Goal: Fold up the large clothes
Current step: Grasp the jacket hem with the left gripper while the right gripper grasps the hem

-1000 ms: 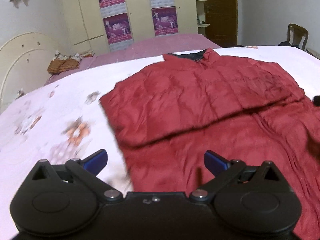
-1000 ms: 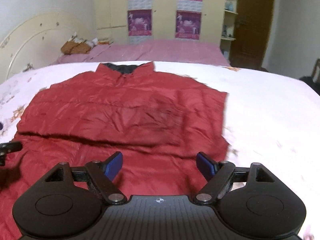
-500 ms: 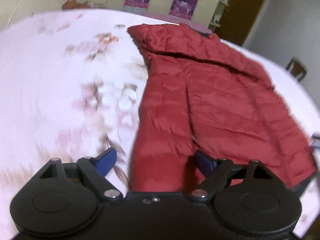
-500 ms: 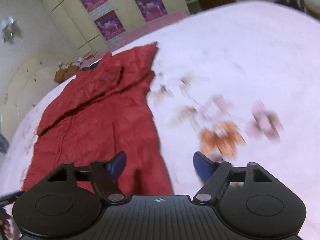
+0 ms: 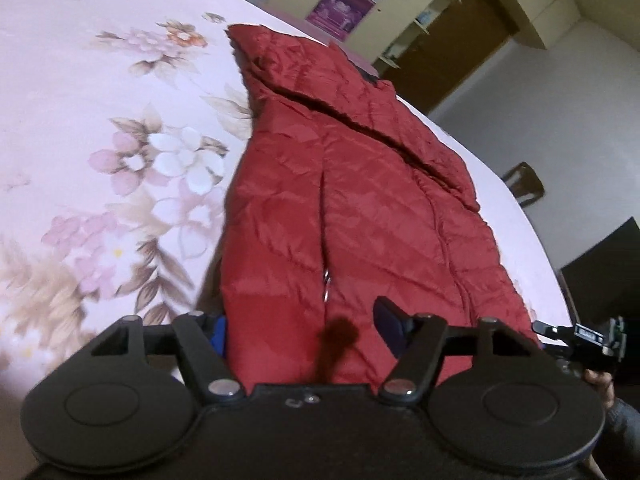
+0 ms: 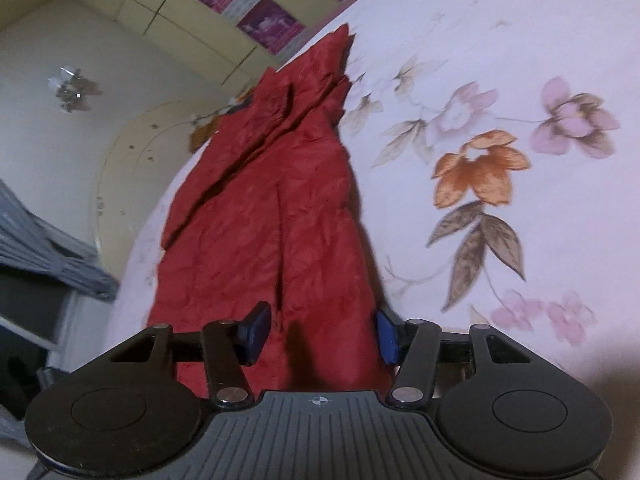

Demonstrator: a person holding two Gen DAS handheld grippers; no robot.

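Note:
A red quilted jacket [image 5: 360,200] lies flat on the bed, sleeves folded across its chest. My left gripper [image 5: 304,332] sits low at the near hem's left corner. Its jaws are closing with the hem between the blue pads [image 5: 390,332], not visibly pinched. In the right wrist view the jacket [image 6: 272,200] runs away from me. My right gripper [image 6: 320,336] straddles the hem's right corner. Its jaws are closing too, with cloth between the pads [image 6: 254,334]. The right gripper [image 5: 580,336] also shows at the left view's right edge, held by a hand.
A pink floral bedsheet [image 5: 100,140] spreads around the jacket [image 6: 520,80]. A cream headboard [image 6: 132,152] and a wardrobe with purple posters [image 5: 340,0] stand beyond. A wooden chair [image 5: 524,188] is past the bed's far side. Grey cloth [image 6: 40,240] hangs at left.
Both grippers swung outward from over the jacket's middle to its two hem corners, rolled, and dropped lower. Both pairs of jaws have narrowed around the hem.

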